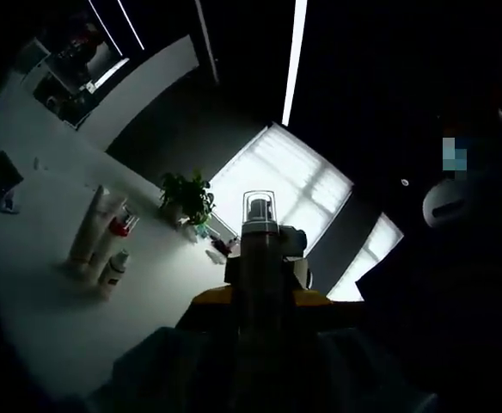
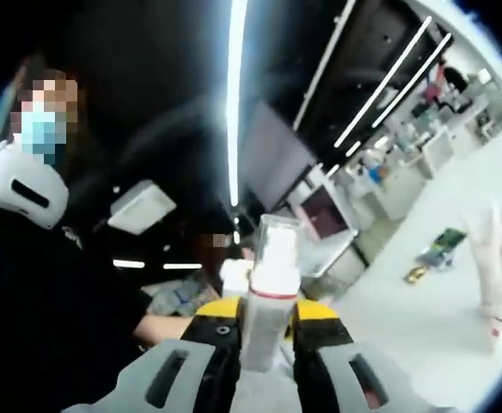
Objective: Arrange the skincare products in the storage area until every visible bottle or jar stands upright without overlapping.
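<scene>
Open table [image 1: 45, 318] surface lies at 7 o'clock of the tube cluster [image 1: 96, 237]. A potted plant [image 1: 186, 198] stands at 3 o'clock of the cluster, obstructing that side.

The pump bottle's [image 1: 260, 258] lower body is swallowed by the dark, backlit left gripper [image 1: 260, 323], label unreadable. Left of that bottle, the tubes [image 1: 96, 237] on the white table [image 1: 53, 327] are too small to identify. In the right gripper view, the yellow-tipped jaws hide the bottle's [image 2: 271, 288] base.

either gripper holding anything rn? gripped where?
Both are. The left gripper clamps a pump bottle around its body; the right gripper clamps a clear-capped bottle by its lower body.
</scene>
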{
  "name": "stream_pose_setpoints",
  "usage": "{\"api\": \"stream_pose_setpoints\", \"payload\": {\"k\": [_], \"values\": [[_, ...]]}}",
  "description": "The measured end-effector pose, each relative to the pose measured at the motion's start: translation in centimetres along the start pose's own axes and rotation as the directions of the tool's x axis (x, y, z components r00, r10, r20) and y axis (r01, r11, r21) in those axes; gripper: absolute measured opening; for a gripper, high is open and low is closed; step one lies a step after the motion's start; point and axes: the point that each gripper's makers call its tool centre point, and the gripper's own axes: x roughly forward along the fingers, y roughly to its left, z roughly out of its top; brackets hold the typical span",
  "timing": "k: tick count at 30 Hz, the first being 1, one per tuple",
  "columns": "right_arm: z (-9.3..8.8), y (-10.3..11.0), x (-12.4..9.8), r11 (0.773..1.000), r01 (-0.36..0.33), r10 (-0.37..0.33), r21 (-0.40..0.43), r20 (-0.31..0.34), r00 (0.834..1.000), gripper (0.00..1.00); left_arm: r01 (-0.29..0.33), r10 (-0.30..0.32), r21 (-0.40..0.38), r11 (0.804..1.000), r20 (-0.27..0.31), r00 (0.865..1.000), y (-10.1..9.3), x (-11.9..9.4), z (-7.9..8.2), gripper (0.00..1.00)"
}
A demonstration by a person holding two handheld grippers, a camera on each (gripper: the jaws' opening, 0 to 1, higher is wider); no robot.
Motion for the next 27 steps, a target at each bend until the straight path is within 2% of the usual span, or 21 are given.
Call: {"api": "stream_pose_setpoints", "payload": {"k": [1,9,14,18,20,21,22,24,26,27], "values": [[-0.1,-0.5,-0.1,1.000,0.026,-0.026,-0.007,0.000,1.000,0.15,0.002,-0.002,-0.004,1.000,0.000,1.000,0.0,0.0,0.0,0.25],[0.4,-0.7,0.2,0.997,0.076,-0.076,0.005,0.012,0.997,0.13,-0.015,0.015,-0.006,1.000,0.029,0.999,0.2,-0.1,0.7,0.24],[0.6,-1.2,0.3,0.988,0.143,-0.144,-0.066,-0.021,0.989,0.13,-0.035,0.035,0.009,0.999,0.003,0.999,0.4,0.3,0.5,0.21],[1.1,-2.3,0.0,0.969,0.227,-0.231,-0.100,-0.027,0.973,0.13,-0.090,0.091,0.036,0.995,-0.013,0.996,1.0,0.3,0.4,0.29],[1.0,-3.9,-0.7,0.930,0.330,-0.343,-0.160,-0.066,0.937,0.13,-0.164,0.168,0.097,0.982,-0.045,0.985,1.9,-0.1,0.1,0.35],[0.9,-4.4,-1.0,0.911,0.357,-0.380,-0.205,-0.085,0.921,0.13,-0.202,0.211,0.131,0.971,-0.062,0.976,2.2,-0.3,0.0,0.38],[0.7,-5.0,-1.4,0.881,0.391,-0.431,-0.266,-0.114,0.895,0.13,-0.220,0.231,0.141,0.965,-0.065,0.971,2.3,-0.4,0.1,0.42],[0.3,-5.5,-1.6,0.840,0.409,-0.484,-0.358,-0.149,0.862,0.13,-0.243,0.247,0.133,0.961,-0.019,0.969,2.0,-0.4,1.0,0.52],[0.0,-5.7,-1.5,0.810,0.421,-0.521,-0.409,-0.171,0.836,0.13,-0.265,0.265,0.144,0.953,0.022,0.964,1.8,-0.3,2.1,0.57],[-0.1,-5.7,-1.5,0.803,0.424,-0.530,-0.418,-0.179,0.829,0.13,-0.277,0.276,0.153,0.949,0.029,0.961,1.8,-0.3,2.4,0.57]]}}
